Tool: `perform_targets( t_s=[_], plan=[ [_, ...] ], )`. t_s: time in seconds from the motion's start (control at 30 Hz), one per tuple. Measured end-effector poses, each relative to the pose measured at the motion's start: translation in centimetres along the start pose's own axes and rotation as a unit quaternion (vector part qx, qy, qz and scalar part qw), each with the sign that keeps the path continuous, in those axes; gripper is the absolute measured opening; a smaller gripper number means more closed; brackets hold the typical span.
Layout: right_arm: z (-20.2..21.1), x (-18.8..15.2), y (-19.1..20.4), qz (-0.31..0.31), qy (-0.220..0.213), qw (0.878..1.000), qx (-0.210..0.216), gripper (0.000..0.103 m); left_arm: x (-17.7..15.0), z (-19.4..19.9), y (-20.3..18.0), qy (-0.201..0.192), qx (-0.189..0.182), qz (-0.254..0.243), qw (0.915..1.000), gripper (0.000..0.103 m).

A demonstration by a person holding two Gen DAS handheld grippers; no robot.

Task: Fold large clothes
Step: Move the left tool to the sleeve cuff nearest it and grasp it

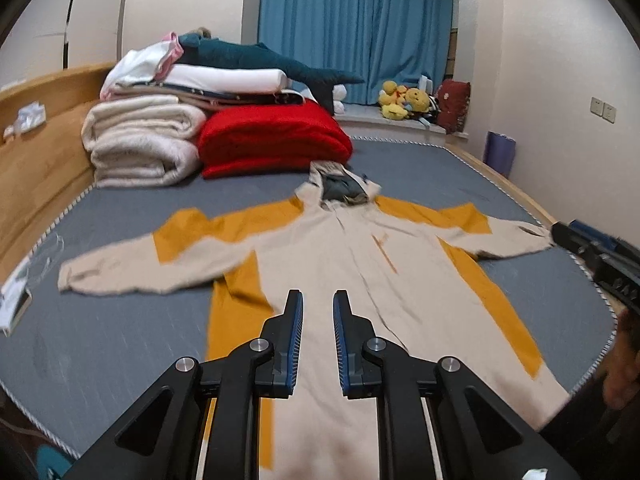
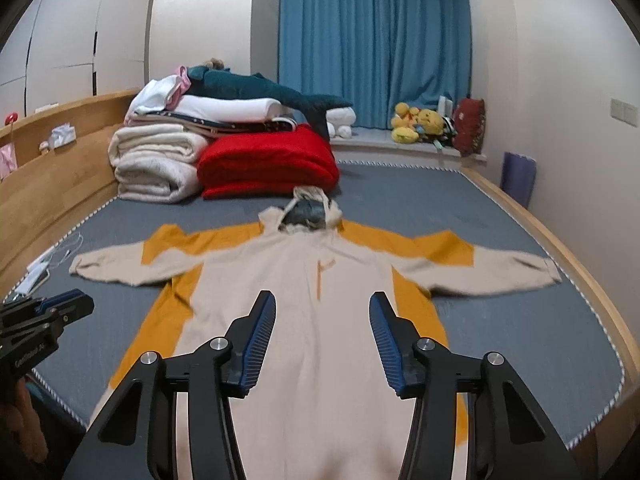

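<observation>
The hooded garment (image 2: 320,320) lies flat on the bed (image 2: 520,312) with sleeves spread left and right, hood toward the stacked blankets (image 2: 224,152) behind it, headboard (image 2: 60,168) at left, both claws above its lower part.

We see our right gripper (image 2: 322,312) above the beige and orange garment (image 2: 316,280), its fingers (image 2: 260,340) wide apart and holding nothing. The garment lies flat on the grey bed (image 2: 520,320) with both sleeves spread out. The left gripper (image 2: 52,314) shows at the left edge. Behind the hood are a red blanket (image 2: 268,168) and folded white blankets (image 2: 156,168).
</observation>
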State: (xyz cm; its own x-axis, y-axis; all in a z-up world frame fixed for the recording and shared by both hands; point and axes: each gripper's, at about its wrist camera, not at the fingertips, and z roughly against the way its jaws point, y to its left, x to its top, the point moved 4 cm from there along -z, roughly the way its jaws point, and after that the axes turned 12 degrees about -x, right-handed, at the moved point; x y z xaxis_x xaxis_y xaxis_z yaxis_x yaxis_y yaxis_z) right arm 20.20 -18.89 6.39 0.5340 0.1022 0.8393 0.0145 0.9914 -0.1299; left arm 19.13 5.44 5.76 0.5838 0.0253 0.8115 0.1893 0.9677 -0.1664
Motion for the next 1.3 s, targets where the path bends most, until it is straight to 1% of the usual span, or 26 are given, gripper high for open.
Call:
perform_targets(
  t_s=[0.1,0.2,0.27,0.33,0.4,0.43,0.47,0.5,0.53,0.6,0.63,0.67,0.7,0.73,0.83,0.87,0.9,0.93,1.0,1.03,1.1,1.13,1.17,1.2,1.23,1.3],
  plan=[
    [-2.2,2.7,0.9,0.0,-0.011,1.0,0.019,0.048,1.9,-2.1,2.7,0.001,0.023,0.003,0.9997,0.014],
    [-5.0,5.2,2.3,0.008,-0.009,0.999,0.036,0.048,3.5,-4.3,6.5,0.015,0.032,0.053,0.998,0.014],
    [-7.1,6.5,3.4,0.016,-0.004,0.999,0.045,0.048,4.2,-5.5,8.8,0.019,0.041,0.072,0.9964,0.014],
    [-9.1,8.0,4.4,0.023,-0.005,0.998,0.051,0.049,4.5,-6.7,10.6,0.025,0.048,0.081,0.9952,0.014],
    [-11.1,9.3,5.5,0.032,-0.007,0.998,0.051,0.049,4.5,-8.5,13.2,0.042,0.051,0.101,0.9926,0.014],
    [-11.9,9.8,6.0,0.035,-0.01,0.998,0.049,0.05,4.2,-9.5,14.7,0.051,0.057,0.113,0.9906,0.014],
    [-12.7,10.2,6.2,0.035,-0.017,0.998,0.043,0.05,3.7,-10.5,16.6,0.06,0.072,0.123,0.9879,0.014],
    [-13.0,10.3,6.4,0.033,-0.025,0.998,0.039,0.051,3.3,-10.9,17.7,0.062,0.083,0.125,0.9867,0.014],
    [-13.8,10.4,6.4,0.029,-0.036,0.998,0.033,0.052,2.3,-11.6,19.6,0.067,0.097,0.133,0.984,0.014],
    [-15.4,9.7,6.5,0.025,-0.038,0.999,0.026,0.052,0.7,-12.6,22.4,0.082,0.108,0.159,0.978,0.014],
    [-16.6,8.9,6.6,0.025,-0.022,0.999,0.023,0.052,-0.2,-13.2,24.4,0.095,0.115,0.184,0.9715,0.014],
    [-17.7,8.5,6.8,0.027,-0.002,0.999,0.026,0.052,-0.6,-13.3,25.8,0.091,0.11,0.201,0.969,0.014],
    [-18.7,8.2,7.0,0.03,0.014,0.999,0.034,0.052,-0.7,-13.4,27.0,0.086,0.107,0.21,0.9679,0.014],
    [-19.5,8.1,7.2,0.03,0.022,0.999,0.039,0.052,-0.7,-13.4,28.3,0.083,0.117,0.213,0.9664,0.014],
    [-20.8,7.9,7.6,0.027,0.027,0.998,0.048,0.052,-0.9,-13.4,32.0,0.066,0.146,0.21,0.9644,0.015],
    [-21.2,7.9,7.9,0.033,0.024,0.998,0.049,0.052,-1.5,-13.5,33.5,0.068,0.155,0.218,0.9613,0.016],
    [-21.5,7.9,8.1,0.039,0.021,0.998,0.048,0.052,-2.2,-13.7,35.1,0.076,0.16,0.234,0.956,0.016],
    [-21.9,7.8,8.5,0.048,0.018,0.998,0.046,0.052,-3.0,-13.7,37.0,0.077,0.153,0.256,0.9515,0.016],
    [-22.6,7.6,9.1,0.057,0.02,0.997,0.045,0.052,-3.6,-13.7,39.6,0.068,0.148,0.272,0.9483,0.018],
    [-23.2,7.3,9.2,0.058,0.025,0.997,0.044,0.052,-3.9,-13.4,41.2,0.064,0.155,0.276,0.9464,0.02],
    [-24.0,7.0,9.4,0.054,0.038,0.997,0.044,0.052,-4.6,-13.0,43.6,0.054,0.164,0.286,0.9426,0.029],
    [-24.3,6.9,9.5,0.053,0.043,0.997,0.044,0.052,-5.2,-12.7,44.9,0.049,0.169,0.297,0.9384,0.039],
    [-24.9,6.6,9.5,0.051,0.051,0.997,0.041,0.052,-6.1,-12.3,46.6,0.041,0.171,0.318,0.9318,0.044],
    [-25.2,6.3,9.5,0.05,0.056,0.996,0.038,0.052,-6.7,-12.1,47.7,0.036,0.169,0.33,0.9281,0.045],
    [-25.6,6.2,9.5,0.049,0.061,0.996,0.035,0.052,-7.6,-11.9,49.3,0.032,0.168,0.348,0.9216,0.046],
    [-26.2,5.7,9.5,0.051,0.07,0.996,0.036,0.052,-8.8,-11.6,51.5,0.034,0.175,0.37,0.9116,0.046]
  ],
)
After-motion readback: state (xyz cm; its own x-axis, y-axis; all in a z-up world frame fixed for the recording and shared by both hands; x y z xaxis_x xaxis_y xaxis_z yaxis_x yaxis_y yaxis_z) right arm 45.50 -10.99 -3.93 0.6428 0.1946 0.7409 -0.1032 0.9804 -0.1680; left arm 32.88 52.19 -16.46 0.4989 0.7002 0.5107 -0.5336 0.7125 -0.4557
